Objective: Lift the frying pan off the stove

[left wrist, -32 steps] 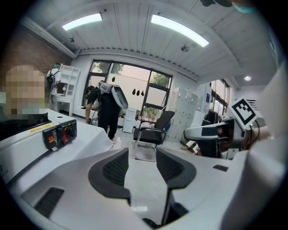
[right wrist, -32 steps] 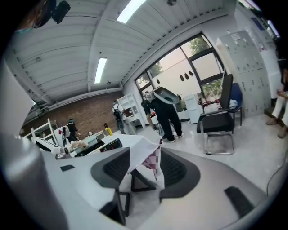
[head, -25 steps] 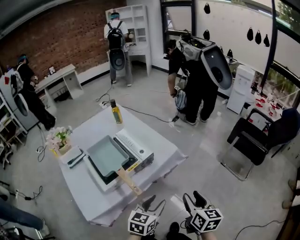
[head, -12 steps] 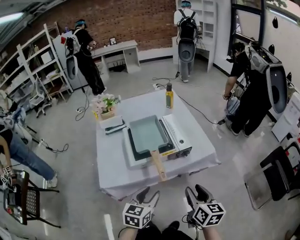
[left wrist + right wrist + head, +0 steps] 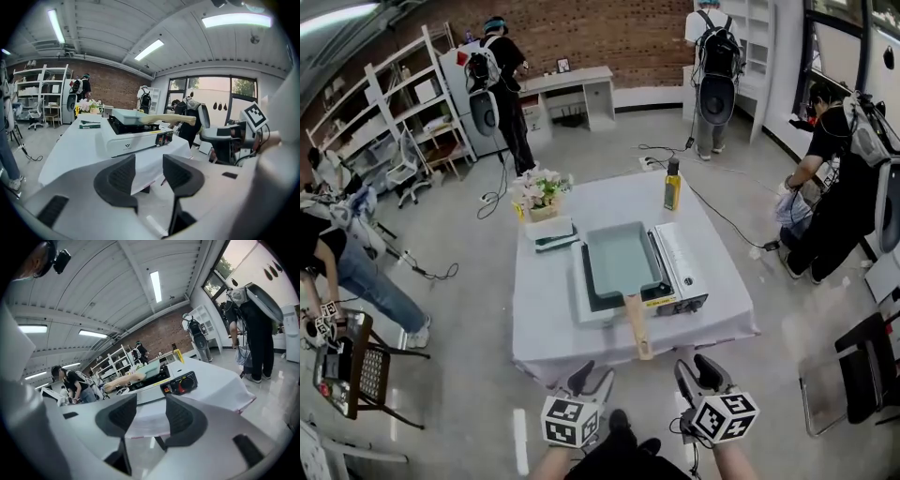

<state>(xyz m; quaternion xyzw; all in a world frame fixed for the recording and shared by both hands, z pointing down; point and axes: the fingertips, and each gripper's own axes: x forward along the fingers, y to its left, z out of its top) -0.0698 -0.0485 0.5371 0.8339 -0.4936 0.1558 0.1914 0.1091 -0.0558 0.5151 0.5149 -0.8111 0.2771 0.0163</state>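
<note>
The white-draped worktop (image 5: 539, 328) stands straight ahead of me in an open room, with other people busy well apart from it. On it sits the stove (image 5: 680, 272), its control panel turned to my side, which suits an approach from here. The frying pan (image 5: 622, 260), rectangular and pale green, rests on the burner, so the lift is not yet begun. Its wooden handle (image 5: 637, 325) juts past the stove's front edge toward me, and I judge that is the part to take, since it keeps the tongs off the pan's body. A bottle (image 5: 672, 185) and some flowers (image 5: 541, 192) stand at the far side, out of my path. My left tongs (image 5: 592, 378) and right tongs (image 5: 697, 375) hang short of the worktop's near edge, both spread wide with nothing between the jaws, one either side of the handle's line.
</note>
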